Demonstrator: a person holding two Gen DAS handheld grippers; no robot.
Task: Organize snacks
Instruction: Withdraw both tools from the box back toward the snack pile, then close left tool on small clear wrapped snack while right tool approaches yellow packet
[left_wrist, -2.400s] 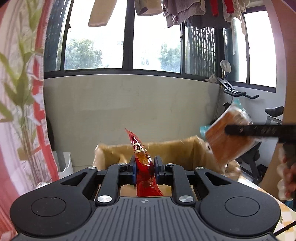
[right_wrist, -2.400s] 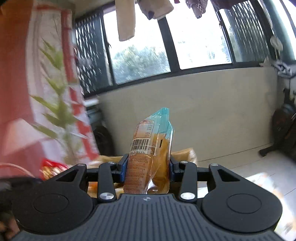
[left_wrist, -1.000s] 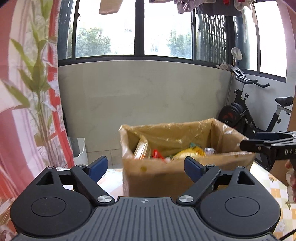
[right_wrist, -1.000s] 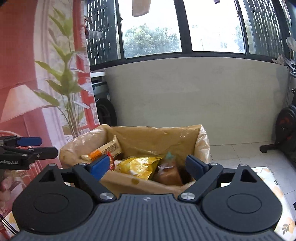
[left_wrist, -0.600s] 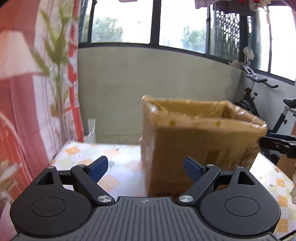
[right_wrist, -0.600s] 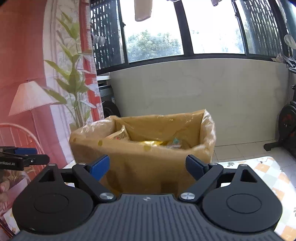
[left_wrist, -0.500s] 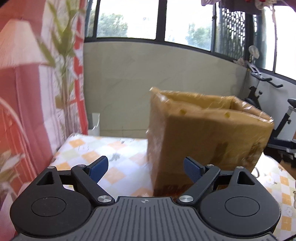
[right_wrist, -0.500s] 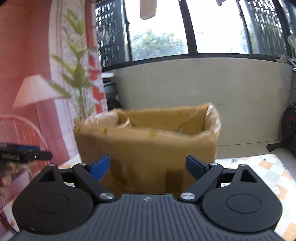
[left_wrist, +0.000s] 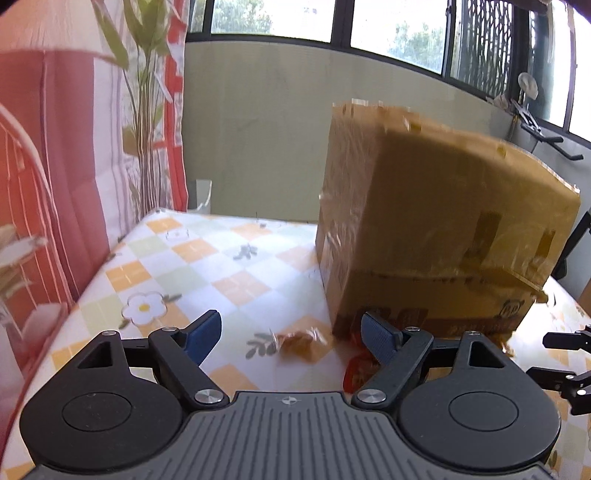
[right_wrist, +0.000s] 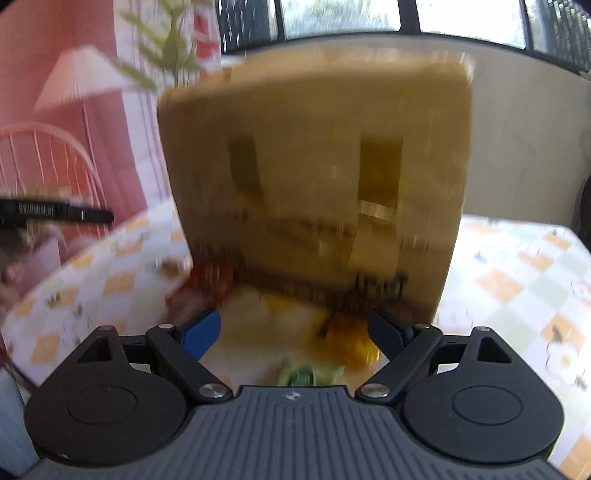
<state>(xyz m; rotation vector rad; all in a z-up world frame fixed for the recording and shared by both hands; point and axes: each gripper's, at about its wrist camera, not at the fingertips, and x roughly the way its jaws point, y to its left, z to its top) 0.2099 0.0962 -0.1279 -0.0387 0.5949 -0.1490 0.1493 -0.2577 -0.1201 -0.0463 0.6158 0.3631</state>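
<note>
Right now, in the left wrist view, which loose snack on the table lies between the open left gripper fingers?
The small amber-wrapped snack, lying between them untouched; the red packet sits behind the right-hand finger by the box.

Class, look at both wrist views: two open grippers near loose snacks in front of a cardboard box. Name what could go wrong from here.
1. The small amber packet sits close to the cardboard box; the left gripper, jaws empty and just narrowing, may bump the box.
2. The right view is heavily blurred, so the right gripper could miss the yellow snack or green one.
</note>
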